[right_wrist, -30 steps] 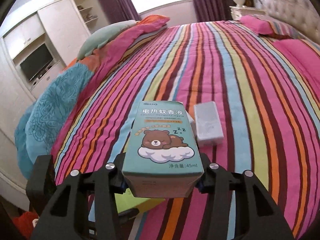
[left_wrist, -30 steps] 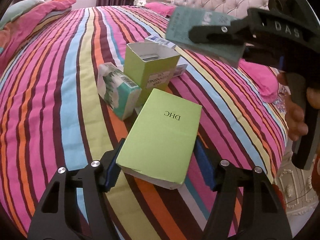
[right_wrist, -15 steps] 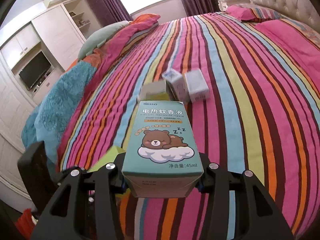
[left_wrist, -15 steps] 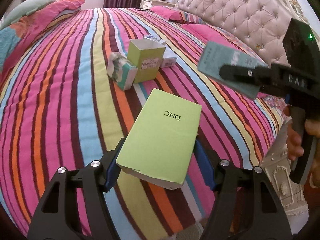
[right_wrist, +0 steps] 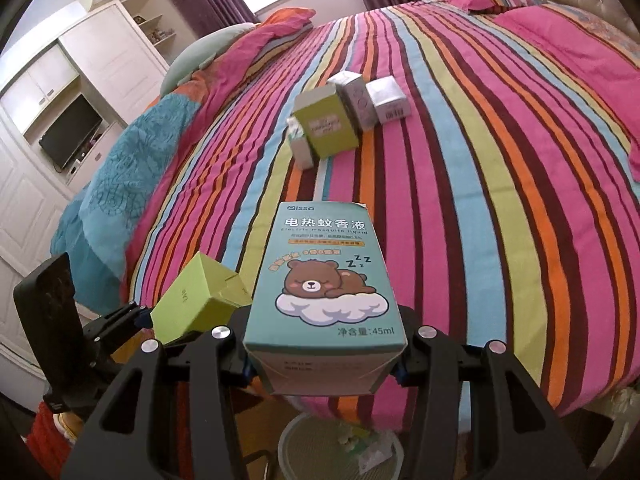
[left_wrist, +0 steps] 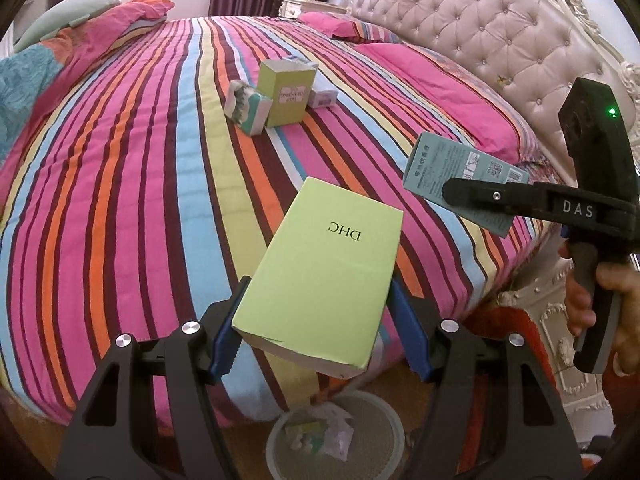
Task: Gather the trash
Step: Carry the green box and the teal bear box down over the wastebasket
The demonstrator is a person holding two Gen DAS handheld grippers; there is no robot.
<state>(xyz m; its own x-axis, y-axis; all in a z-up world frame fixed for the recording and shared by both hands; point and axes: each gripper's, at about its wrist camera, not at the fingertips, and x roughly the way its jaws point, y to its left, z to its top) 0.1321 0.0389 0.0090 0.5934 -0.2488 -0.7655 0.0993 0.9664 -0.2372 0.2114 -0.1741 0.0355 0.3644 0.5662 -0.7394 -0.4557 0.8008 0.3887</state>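
A bedroom: a wide bed under a bedspread striped in pink, orange, blue and lime fills both views, with a tufted headboard at its far end and white cupboards along one wall.

The left gripper is clamped on a lime-green box printed DHC; its blue pads press the box's two long sides, and the box juts out past the near edge of the bed. The right gripper is closed tight on a teal carton showing a sleeping bear on a cloud, also held out over the near edge of the bed. In the left wrist view this carton sits to the right of the lime-green box, well apart from it, with a hand around the gripper's handle.

On the floor just off the bed's near edge stands a round pale bin with scraps inside, below both held boxes.

Out on the middle of the bed a cluster of small boxes remains, touching one another: an upright olive-green one, a white-and-green one leaning beside it, and pale ones behind.
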